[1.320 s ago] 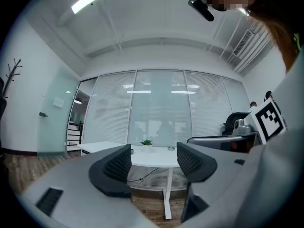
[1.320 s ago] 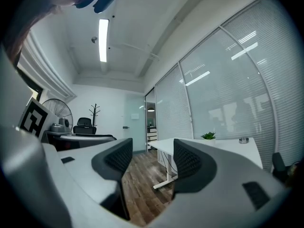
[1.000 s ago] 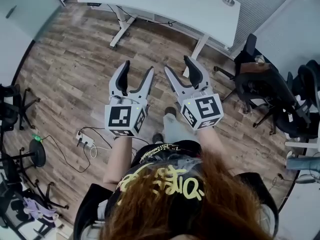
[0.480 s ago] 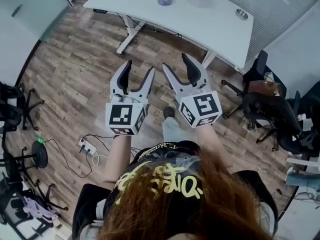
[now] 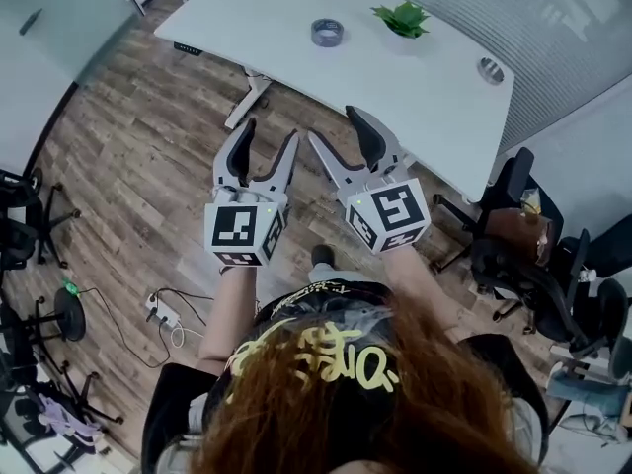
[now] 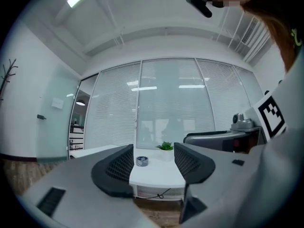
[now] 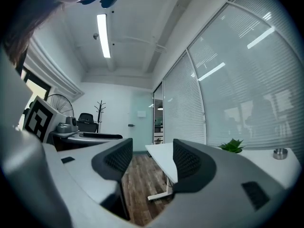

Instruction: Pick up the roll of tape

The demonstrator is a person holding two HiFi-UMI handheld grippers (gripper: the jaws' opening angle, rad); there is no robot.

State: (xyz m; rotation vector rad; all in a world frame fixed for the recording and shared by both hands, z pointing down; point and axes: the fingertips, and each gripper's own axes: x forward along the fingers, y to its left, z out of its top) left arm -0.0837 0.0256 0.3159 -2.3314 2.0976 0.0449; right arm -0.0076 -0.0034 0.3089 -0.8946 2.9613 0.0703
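Note:
The roll of grey tape (image 5: 327,33) lies flat on the white table (image 5: 286,72), towards its far side. In the left gripper view the tape (image 6: 142,161) shows far off between the jaws. My left gripper (image 5: 269,136) is held level over the floor, short of the table's near edge. It is open with nothing between its fingers, and its jaws have just been closing a little. Beside it, my right gripper (image 5: 336,128) is open and empty, with its tips at the table's near edge. It points past the table's left end (image 7: 161,158).
A small green plant (image 5: 403,18) stands right of the tape, and a small metal dish (image 5: 491,69) sits near the table's right end. Black office chairs (image 5: 533,265) crowd the right side. A power strip (image 5: 163,309) with cables lies on the wooden floor at left.
Both grippers have moved forward toward the table, side by side. The table, tape and plant now sit lower and nearer in the head view. The left jaws stand slightly narrower.

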